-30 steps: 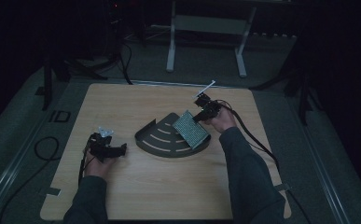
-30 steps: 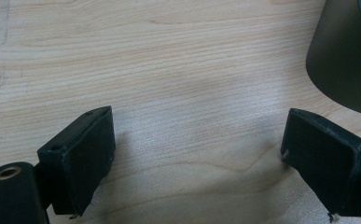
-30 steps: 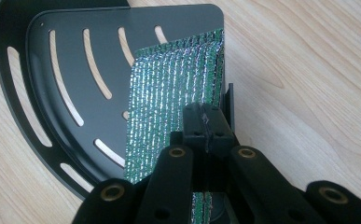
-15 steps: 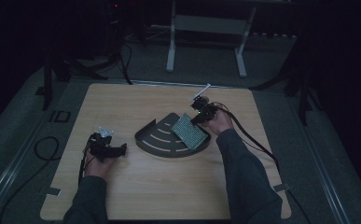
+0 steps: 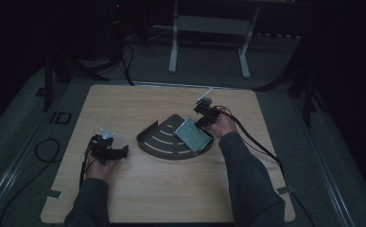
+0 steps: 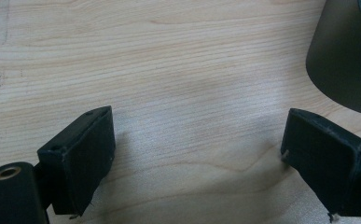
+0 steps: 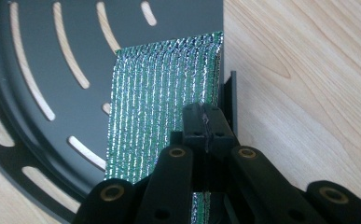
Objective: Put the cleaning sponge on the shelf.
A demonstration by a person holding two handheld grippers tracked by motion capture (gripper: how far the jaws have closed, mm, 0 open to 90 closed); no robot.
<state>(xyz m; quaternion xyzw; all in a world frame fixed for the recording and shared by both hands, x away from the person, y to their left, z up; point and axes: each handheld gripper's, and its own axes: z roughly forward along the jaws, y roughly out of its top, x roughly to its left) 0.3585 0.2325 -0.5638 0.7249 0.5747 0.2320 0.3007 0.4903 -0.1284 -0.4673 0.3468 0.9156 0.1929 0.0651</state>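
Note:
A dark fan-shaped tray (image 5: 159, 142) with curved slots lies mid-table. A green, silvery-studded board (image 5: 193, 135) rests tilted over the tray's right part. My right gripper (image 5: 204, 122) is shut on the board's far right edge. In the right gripper view the jaws (image 7: 206, 126) meet on the edge of the board (image 7: 159, 93), above the slotted tray (image 7: 52, 46). My left gripper (image 5: 119, 152) lies on the table left of the tray, pointing at it. Its jaws (image 6: 197, 158) stand wide open over bare wood, with the tray's rim (image 6: 346, 60) at the upper right.
The wooden table (image 5: 147, 189) has bare surface in front of and behind the tray. Cables trail from both grippers over the table's sides. A metal frame stand (image 5: 209, 38) is on the dark floor beyond the far edge.
The right hand and the board have shifted slightly left and lower onto the tray. The left hand has not moved.

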